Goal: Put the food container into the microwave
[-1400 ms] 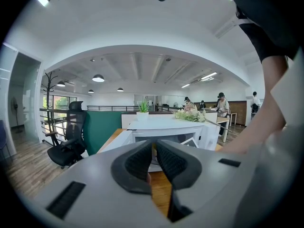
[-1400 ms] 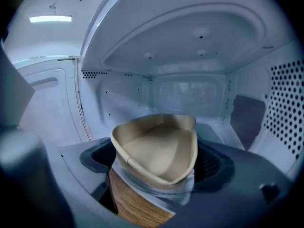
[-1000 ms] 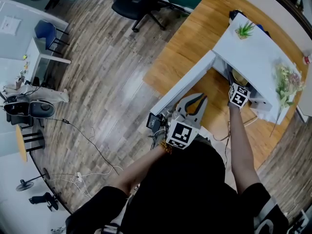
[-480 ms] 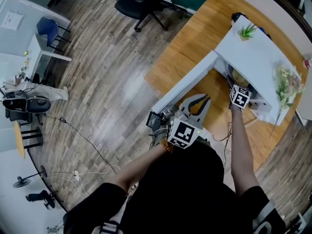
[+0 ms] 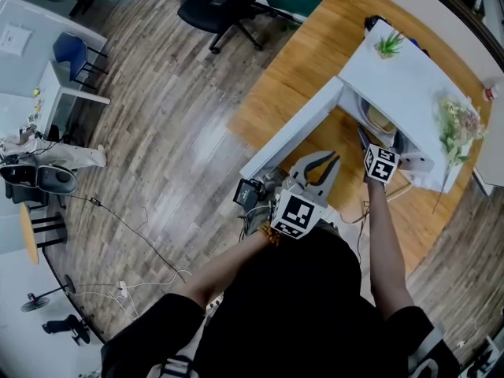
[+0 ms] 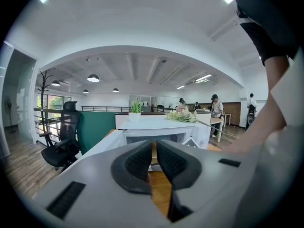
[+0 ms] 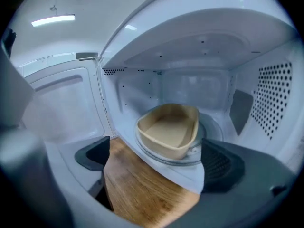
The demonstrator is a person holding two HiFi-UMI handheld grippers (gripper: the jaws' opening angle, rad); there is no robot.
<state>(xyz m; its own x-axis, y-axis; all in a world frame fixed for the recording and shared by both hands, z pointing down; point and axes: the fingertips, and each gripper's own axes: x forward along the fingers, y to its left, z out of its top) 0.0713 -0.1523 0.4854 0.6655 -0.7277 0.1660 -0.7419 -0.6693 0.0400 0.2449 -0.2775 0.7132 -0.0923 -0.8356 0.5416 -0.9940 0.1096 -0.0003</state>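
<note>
Beige food container (image 7: 168, 129) seated upright on glass turntable (image 7: 211, 133) inside microwave (image 7: 270, 103) cavity; interior empty, rim clear of cavity walls. Microwave door (image 7: 61, 103) swung fully open at left of cavity.

Right gripper (image 7: 156, 159) stationed at cavity mouth, short of container and not touching it. Jaws spread wide, just having been opening; nothing between pads, container visible beyond them. Wooden table (image 7: 142, 189) showing below jaws, in front of cavity sill.

Left gripper (image 6: 153, 158) held back from microwave, aimed roughly level toward it. Jaws drawn together, only a thin slit between pads, nothing gripped.

As seen in head view: small potted plant (image 5: 390, 46) and spray of flowers (image 5: 457, 124) resting on top of white microwave housing, plant at far end, flowers toward right edge. Black office chair (image 5: 224, 2) standing on wood-plank floor (image 5: 157, 132) beyond far side of table
</note>
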